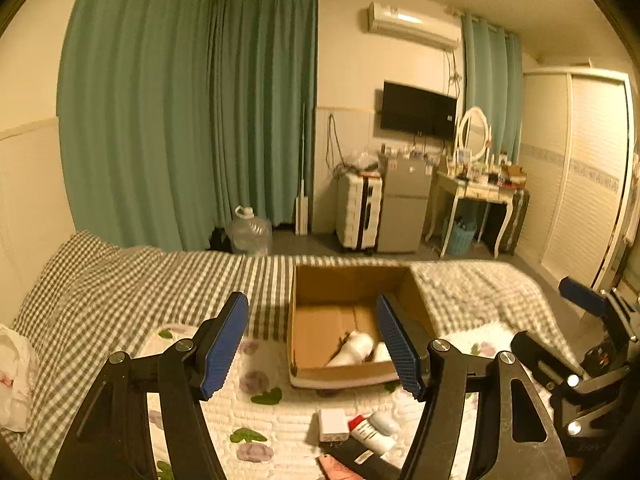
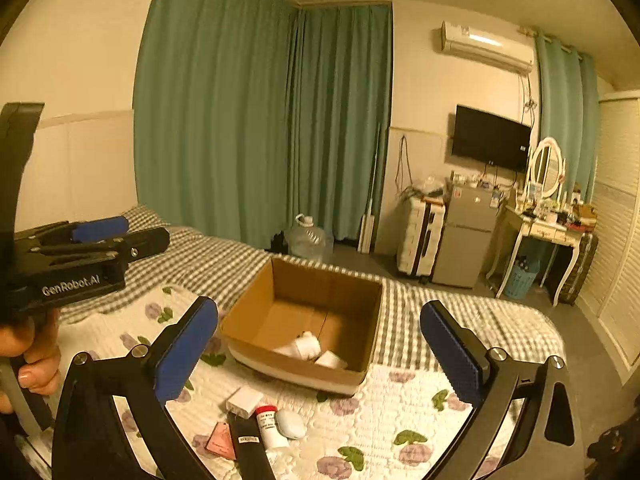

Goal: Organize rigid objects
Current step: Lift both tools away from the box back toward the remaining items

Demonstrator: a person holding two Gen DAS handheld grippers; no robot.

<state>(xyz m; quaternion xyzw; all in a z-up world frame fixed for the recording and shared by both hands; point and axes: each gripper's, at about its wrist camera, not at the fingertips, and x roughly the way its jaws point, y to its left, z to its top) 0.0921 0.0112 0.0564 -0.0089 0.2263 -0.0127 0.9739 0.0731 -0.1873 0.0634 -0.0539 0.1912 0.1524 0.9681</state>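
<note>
An open cardboard box [image 1: 352,280] [image 2: 280,280] sits on the bed with white bottles [image 1: 352,350] [image 2: 306,346] lying inside. In front of it on the floral quilt lie a white square box [image 1: 333,424] [image 2: 245,400], a red-capped white tube [image 1: 370,434] [image 2: 269,426], a white oval item [image 1: 385,422] [image 2: 291,423], a black flat bar [image 2: 250,446] and a pink packet [image 2: 220,445]. My left gripper [image 1: 316,344] is open and empty, above the quilt before the box. My right gripper [image 2: 320,352] is open and empty. The left gripper also shows in the right wrist view [image 2: 100,230].
The bed has a checked sheet [image 1: 120,280] and a floral quilt [image 2: 380,412]. A white plastic bag [image 1: 14,380] lies at the left. Beyond the bed stand a water jug [image 1: 250,232], suitcase [image 1: 358,212], small fridge [image 1: 404,204] and dressing table [image 1: 476,188].
</note>
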